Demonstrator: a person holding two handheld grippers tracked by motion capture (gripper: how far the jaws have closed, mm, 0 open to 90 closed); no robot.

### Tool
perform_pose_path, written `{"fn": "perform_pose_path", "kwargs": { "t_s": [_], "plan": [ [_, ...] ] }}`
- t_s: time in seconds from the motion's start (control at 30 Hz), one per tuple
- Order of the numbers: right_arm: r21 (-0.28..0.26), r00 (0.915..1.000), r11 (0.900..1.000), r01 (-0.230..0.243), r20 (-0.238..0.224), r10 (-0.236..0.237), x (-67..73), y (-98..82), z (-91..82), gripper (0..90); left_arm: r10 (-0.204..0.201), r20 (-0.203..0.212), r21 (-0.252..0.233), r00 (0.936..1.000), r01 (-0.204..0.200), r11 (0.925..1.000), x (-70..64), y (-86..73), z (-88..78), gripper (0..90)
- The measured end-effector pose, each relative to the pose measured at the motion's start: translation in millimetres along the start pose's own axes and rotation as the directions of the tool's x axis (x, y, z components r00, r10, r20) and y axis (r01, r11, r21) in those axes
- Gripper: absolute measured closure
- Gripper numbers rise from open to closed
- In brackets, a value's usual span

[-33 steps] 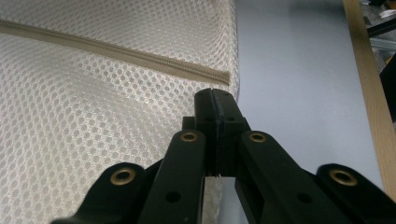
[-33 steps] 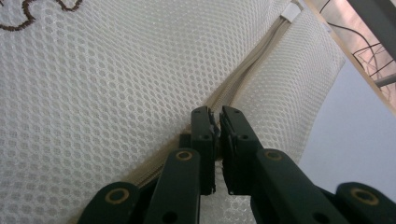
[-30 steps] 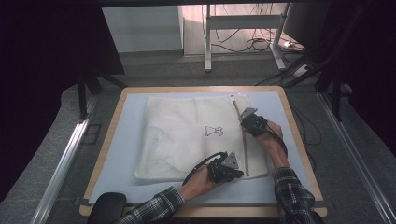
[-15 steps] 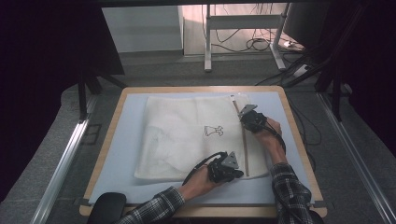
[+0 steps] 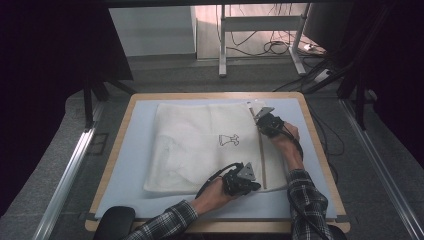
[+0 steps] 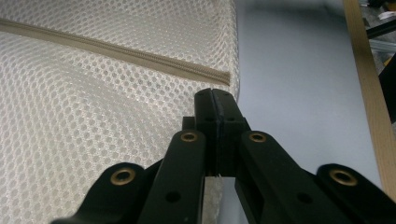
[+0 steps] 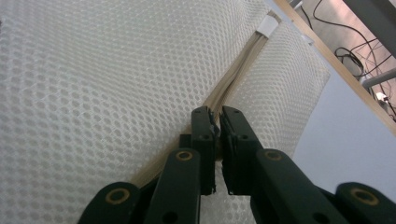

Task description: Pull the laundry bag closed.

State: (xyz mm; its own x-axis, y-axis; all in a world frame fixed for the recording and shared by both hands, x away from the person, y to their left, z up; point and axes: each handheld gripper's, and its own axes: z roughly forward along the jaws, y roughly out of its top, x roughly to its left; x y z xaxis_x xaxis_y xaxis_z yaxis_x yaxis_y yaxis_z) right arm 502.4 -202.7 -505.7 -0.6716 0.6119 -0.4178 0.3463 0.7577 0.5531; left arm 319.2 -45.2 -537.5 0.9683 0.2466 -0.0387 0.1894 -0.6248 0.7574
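Observation:
A white mesh bag lies flat on the blue-grey mat, with a small black garment print on it. Its beige zipper runs along the right side. My left gripper sits at the bag's near right corner, just past the zipper's near end. Its jaws are shut on the mesh edge. My right gripper is at the far part of the zipper, jaws shut on the small zipper pull. The mesh bag spreads on both sides of it.
The mat lies on a wood-rimmed table. A black rounded object sits at the front left corner. Beyond the table are a metal desk frame and loose cables on the floor. Bare mat shows left of the bag.
My right gripper has crept a little farther along the zipper, away from the person. The left gripper has stayed put at the near corner.

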Motion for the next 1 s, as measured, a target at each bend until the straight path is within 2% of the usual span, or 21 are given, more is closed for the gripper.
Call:
{"fn": "perform_pose_path", "kwargs": {
  "t_s": [0.3, 0.63, 1.0],
  "plan": [
    [-0.002, 0.9999, 1.000, -0.012, 0.001, 0.012, -4.6, 3.4, 8.0, 83.5, -0.002, 0.001, -0.001, 1.0000, 0.002, 1.0000, 0.1, -0.1, 0.0, 90.0],
    [0.004, 1.0000, 1.000, -0.004, 0.008, 0.004, -12.2, 12.5, 17.0, 83.4, -0.004, 0.002, -0.001, 1.0000, 0.004, 1.0000, 0.3, -0.2, 0.0, 90.0],
    [0.006, 0.9994, 0.999, -0.033, 0.011, 0.033, -19.2, 18.1, 26.8, 83.5, -0.003, 0.000, -0.002, 1.0000, 0.003, 1.0000, -0.1, -0.2, 0.0, 89.9]
  ]
}}
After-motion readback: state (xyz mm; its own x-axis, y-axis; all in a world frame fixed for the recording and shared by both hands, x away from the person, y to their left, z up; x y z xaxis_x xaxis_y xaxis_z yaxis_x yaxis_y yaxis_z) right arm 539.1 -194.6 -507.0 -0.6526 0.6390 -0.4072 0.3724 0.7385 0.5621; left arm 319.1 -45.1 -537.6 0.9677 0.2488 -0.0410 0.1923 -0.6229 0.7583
